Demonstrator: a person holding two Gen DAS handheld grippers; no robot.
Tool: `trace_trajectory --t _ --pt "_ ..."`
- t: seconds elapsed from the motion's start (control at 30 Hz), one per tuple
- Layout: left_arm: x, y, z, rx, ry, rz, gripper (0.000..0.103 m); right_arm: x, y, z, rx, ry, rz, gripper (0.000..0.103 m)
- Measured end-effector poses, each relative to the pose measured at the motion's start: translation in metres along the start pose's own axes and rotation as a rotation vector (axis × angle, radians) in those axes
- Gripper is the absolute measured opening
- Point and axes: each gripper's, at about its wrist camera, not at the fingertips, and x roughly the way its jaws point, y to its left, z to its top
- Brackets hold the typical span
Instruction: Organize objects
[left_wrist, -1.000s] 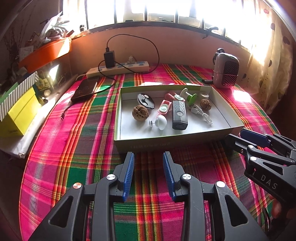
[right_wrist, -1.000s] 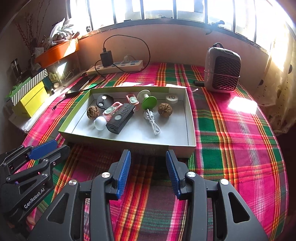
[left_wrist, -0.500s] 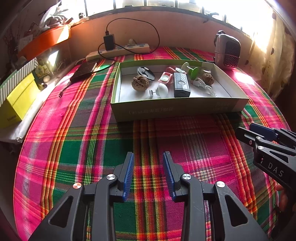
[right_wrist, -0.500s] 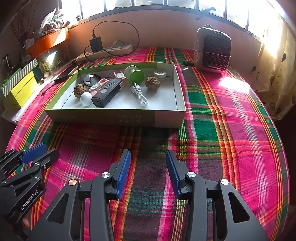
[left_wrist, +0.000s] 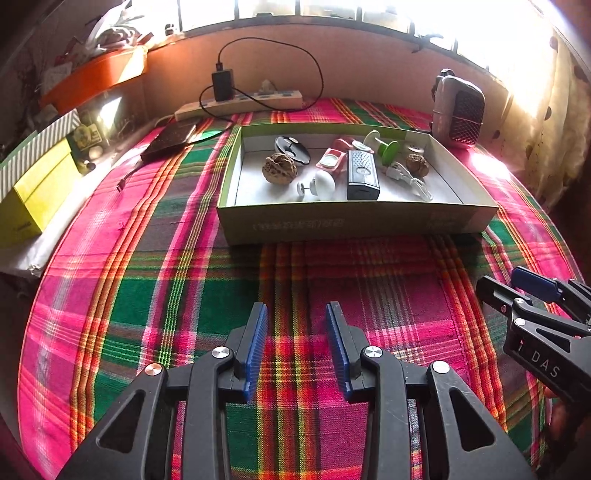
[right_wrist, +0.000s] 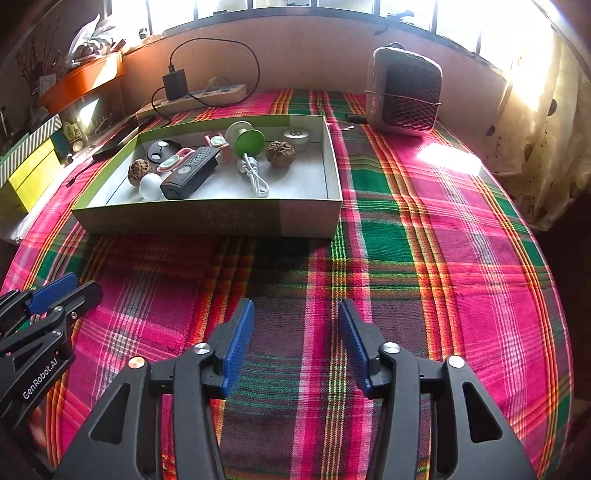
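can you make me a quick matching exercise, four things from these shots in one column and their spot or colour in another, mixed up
Things:
1. small heater
2. power strip
3. black remote
4. yellow box

Descriptions:
A. lying inside the open cardboard box, among the small items
B. off the plaid cloth, at the far left edge of the view
C. standing on the plaid cloth to the right of the cardboard box, near the curtain
D. along the back wall under the window, with a black charger plugged in

Pairs: 1-C, 2-D, 3-A, 4-B
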Motion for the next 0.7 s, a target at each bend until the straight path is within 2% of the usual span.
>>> trace_trajectory --t 0.07,0.7 --pt "0.0003 -0.0018 0.0 0.006 -0.001 0.01 0.031 0.0006 -0.0045 -0.0013 0.018 0.0 0.005 0.059" --pt "0.0007 -0.0009 0.0001 0.002 -0.001 0.006 0.032 -0.0004 -0.0058 -0.0032 0.01 -0.008 0.009 0.061"
